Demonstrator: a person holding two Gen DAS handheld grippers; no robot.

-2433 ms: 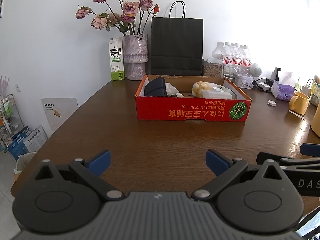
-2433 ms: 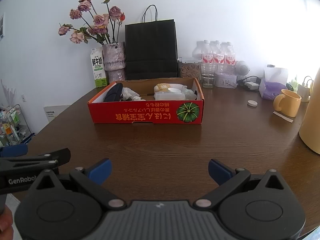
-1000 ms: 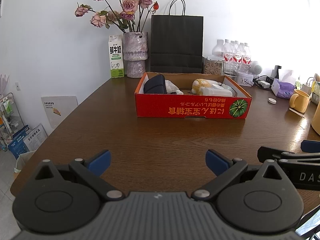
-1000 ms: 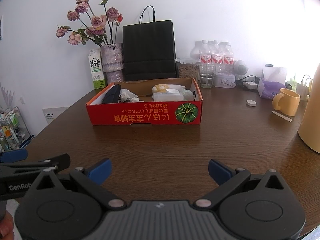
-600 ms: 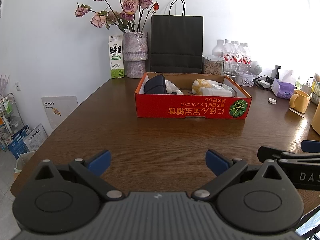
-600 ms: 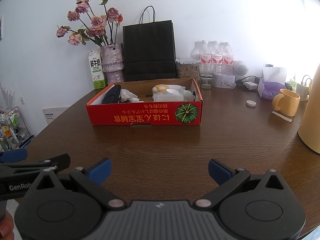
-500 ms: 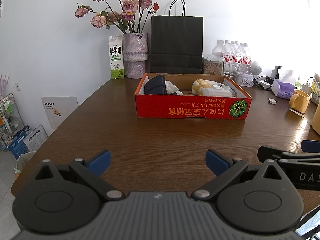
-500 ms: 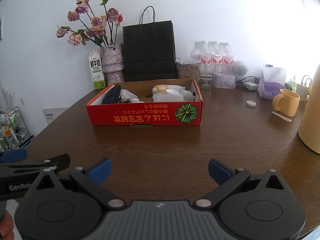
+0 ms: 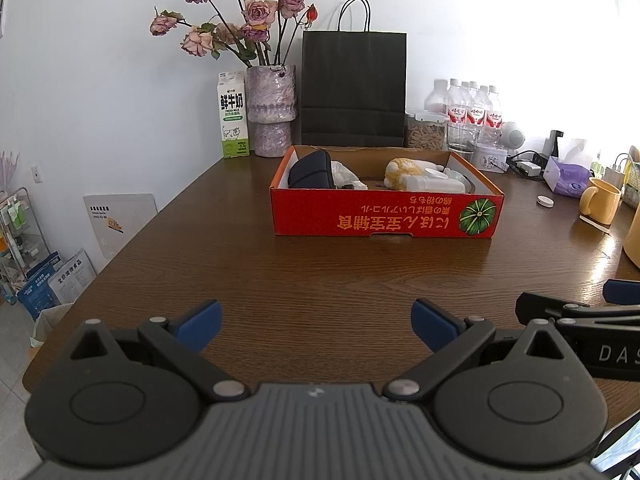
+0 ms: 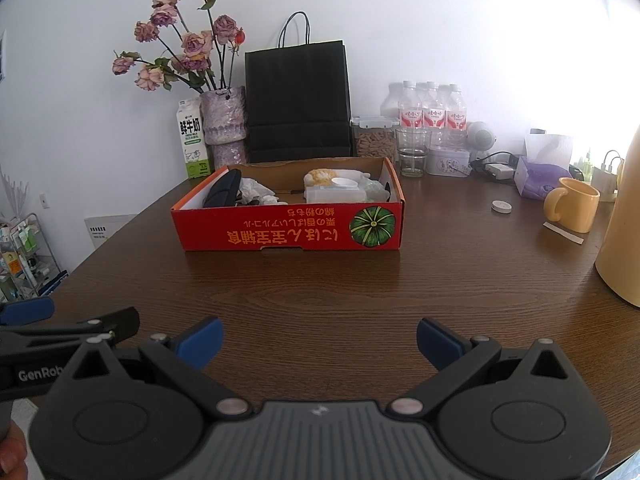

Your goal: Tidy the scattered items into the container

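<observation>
I hold my left gripper [image 9: 316,322] low over the near edge of the brown table [image 9: 320,276]. Its blue fingers [image 9: 199,321] are spread wide apart with nothing between them. My right gripper [image 10: 319,338] sits beside it near the same edge, fingers spread wide too, and empty. In the left view I see only part of the right gripper, cut off at the picture's edge.

At the far left corner of the table stand a milk carton [image 9: 233,115] and a vase of roses [image 9: 271,110]. Next comes a black paper bag [image 9: 354,89] against the wall.

The red box [image 9: 384,216] sits in the middle of the table, toward the far edge, well apart from both grippers. Inside, at its left end, lies a dark thing [image 9: 311,169] I cannot name, touching something white and crumpled [image 9: 343,173]. At its right end are a yellow fuzzy thing [image 9: 402,170] and a white bottle [image 9: 434,185] lying down. The box wall hides their lower parts.

Farther right are water bottles [image 10: 434,114], a small white cap [image 10: 501,206] and a yellow mug [image 10: 574,204]. At the right edge a tall yellow thing [image 10: 622,220] is cut off, so I cannot tell what it is.
</observation>
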